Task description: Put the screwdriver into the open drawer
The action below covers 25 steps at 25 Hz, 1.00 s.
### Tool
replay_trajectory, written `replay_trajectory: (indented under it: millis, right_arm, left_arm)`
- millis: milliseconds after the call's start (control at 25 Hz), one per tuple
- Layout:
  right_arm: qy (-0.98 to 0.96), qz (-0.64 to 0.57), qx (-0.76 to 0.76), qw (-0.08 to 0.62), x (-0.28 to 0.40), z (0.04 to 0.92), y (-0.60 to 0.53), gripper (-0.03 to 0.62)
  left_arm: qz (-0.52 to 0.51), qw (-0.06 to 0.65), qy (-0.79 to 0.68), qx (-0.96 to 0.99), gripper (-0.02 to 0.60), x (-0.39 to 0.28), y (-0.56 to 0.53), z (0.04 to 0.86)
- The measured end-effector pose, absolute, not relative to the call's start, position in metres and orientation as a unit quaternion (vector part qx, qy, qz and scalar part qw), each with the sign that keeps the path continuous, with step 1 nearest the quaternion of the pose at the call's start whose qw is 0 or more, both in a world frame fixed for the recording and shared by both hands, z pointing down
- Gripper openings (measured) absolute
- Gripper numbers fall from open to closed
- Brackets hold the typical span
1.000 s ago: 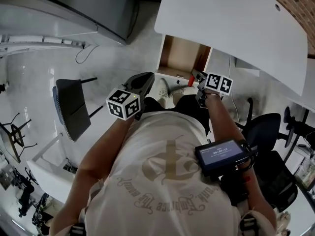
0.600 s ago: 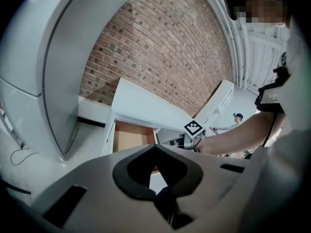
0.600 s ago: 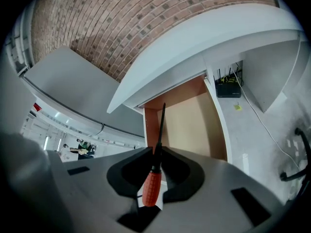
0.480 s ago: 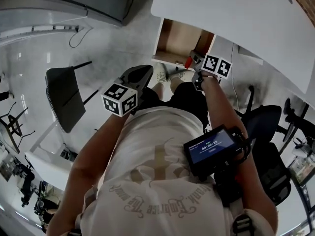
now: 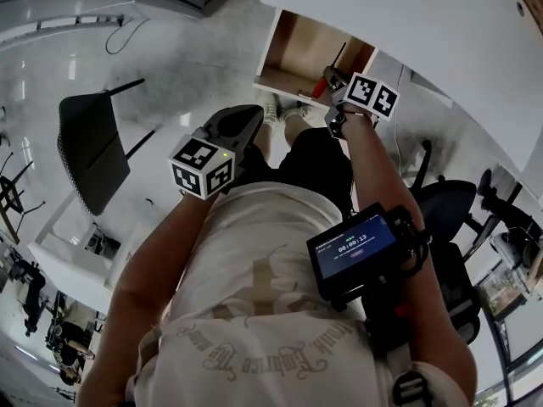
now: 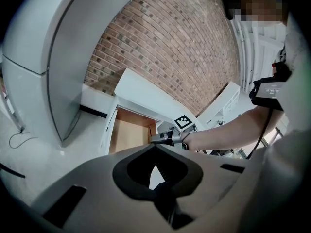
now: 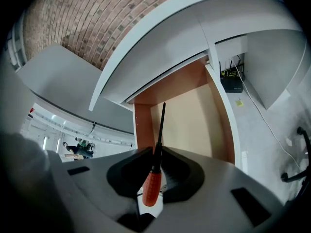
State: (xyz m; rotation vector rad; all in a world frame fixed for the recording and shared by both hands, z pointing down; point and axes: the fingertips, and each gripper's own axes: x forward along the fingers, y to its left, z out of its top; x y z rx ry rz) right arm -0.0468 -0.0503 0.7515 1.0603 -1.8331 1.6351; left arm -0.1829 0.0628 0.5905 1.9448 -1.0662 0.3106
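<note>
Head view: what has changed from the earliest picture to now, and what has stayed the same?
The right gripper carried the screwdriver forward, so its shaft now reaches over the open drawer. Its jaws stayed clamped on it; the left gripper stayed empty.

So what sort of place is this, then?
Most likely an office or a lab workspace: a white desk with an open drawer beneath it, a black office chair beside it, and a brick wall behind.
</note>
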Motion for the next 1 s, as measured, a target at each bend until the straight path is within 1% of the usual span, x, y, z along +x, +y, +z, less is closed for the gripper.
replay_trajectory:
  millis: [640, 1000]
  right_arm:
    - [-0.669, 0.593, 0.360, 0.266, -0.054, 0.805, -0.070, 0.069]
    - [-0.664, 0.586, 0.350, 0.304, -0.046, 0.838, -0.074, 0.069]
  left_arm:
    - [0.112, 0.458, -0.459, 0.753, 0.020, -0.179, 0.054, 0.627]
    - [0.100, 0.478, -0.470, 0.736, 0.020, -0.166, 0.061, 0.640]
